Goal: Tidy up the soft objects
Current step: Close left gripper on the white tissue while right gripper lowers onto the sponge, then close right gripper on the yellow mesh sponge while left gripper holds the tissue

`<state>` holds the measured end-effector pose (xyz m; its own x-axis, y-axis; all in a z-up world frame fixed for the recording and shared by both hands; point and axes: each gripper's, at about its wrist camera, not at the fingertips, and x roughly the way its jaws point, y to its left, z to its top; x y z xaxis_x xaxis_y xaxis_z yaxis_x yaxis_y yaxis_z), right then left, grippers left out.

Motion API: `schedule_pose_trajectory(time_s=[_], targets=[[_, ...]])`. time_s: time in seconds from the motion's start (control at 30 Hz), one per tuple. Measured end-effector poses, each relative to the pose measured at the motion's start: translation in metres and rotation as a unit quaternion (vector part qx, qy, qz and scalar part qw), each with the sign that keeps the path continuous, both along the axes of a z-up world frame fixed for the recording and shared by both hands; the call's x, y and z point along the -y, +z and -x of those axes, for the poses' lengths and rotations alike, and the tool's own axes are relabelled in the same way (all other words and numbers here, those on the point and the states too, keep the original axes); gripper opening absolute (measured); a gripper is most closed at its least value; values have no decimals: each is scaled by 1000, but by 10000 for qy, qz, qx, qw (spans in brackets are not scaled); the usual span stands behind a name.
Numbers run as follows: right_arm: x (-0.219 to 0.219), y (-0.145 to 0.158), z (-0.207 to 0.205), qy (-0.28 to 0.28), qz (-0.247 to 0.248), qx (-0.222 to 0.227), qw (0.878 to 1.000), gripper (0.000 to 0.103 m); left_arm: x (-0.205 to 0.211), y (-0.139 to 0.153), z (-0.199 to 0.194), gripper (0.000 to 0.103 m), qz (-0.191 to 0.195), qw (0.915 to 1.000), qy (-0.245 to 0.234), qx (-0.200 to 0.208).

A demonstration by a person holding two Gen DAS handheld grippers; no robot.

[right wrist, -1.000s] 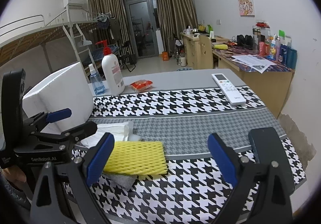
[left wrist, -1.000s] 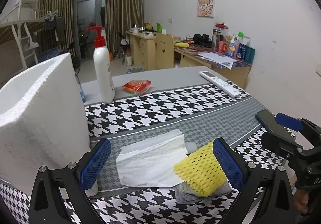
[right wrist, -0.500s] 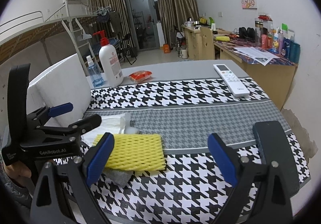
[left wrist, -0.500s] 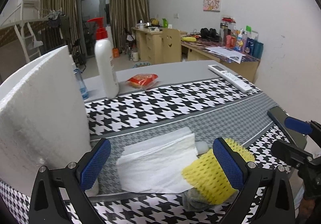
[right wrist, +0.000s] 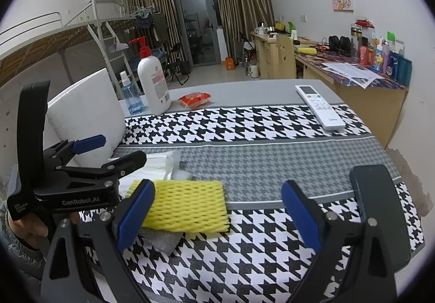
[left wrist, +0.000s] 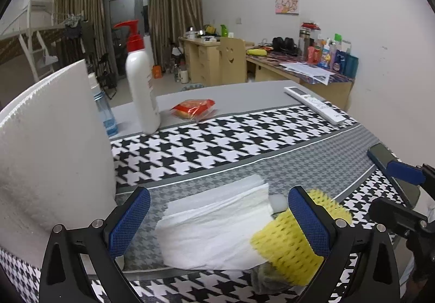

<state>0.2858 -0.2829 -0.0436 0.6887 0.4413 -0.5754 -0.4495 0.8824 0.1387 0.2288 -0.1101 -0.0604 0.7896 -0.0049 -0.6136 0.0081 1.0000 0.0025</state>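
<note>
A yellow foam net lies on the houndstooth cloth, on top of a grey sponge. A folded white tissue lies just to its left, with a small white foam piece by it. My left gripper is open, low over the tissue, its right pad in front of the yellow foam net. My right gripper is open, its left pad beside the net, touching nothing. The left gripper shows in the right wrist view too, held by a hand.
A white foam box stands at the left. Behind are a pump bottle, a blue spray bottle, a red snack packet and a remote. A dark phone lies near the table's right edge.
The left wrist view has swung slightly left, so the net and tissue sit further right between the fingers. Both grippers stay open; the objects on the cloth have not moved.
</note>
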Motion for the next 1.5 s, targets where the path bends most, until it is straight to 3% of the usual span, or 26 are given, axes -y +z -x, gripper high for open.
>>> schedule_pose_trajectory(time_s=[0.23,0.37,0.53,0.8,1.07,1.27,1.5], targets=[[-9,-5,-4,153,44,-93,9998,96,-8,-8,-2,99,-31,9998,103,-185],[-10,-8,-5,192,60,-148,9997,96,-7,-15,-7,86,-35,9991,-29,-420],[-12,-9,-7,210,83,-217,9995,96,-11,-21,-12,76,13,9980,-56,-625],[-21,-19,-10,300,192,-411,9985,96,-15,-37,-19,43,83,9943,-224,-1039],[-24,-28,-12,345,310,-653,9968,96,-16,-41,-17,38,34,9941,-312,-1038],[-32,-31,-13,500,359,-747,9953,96,-31,-40,-16,24,404,9938,-238,-1007],[-35,-37,-13,549,394,-981,9929,67,-38,-38,-11,16,555,9936,-214,-956]])
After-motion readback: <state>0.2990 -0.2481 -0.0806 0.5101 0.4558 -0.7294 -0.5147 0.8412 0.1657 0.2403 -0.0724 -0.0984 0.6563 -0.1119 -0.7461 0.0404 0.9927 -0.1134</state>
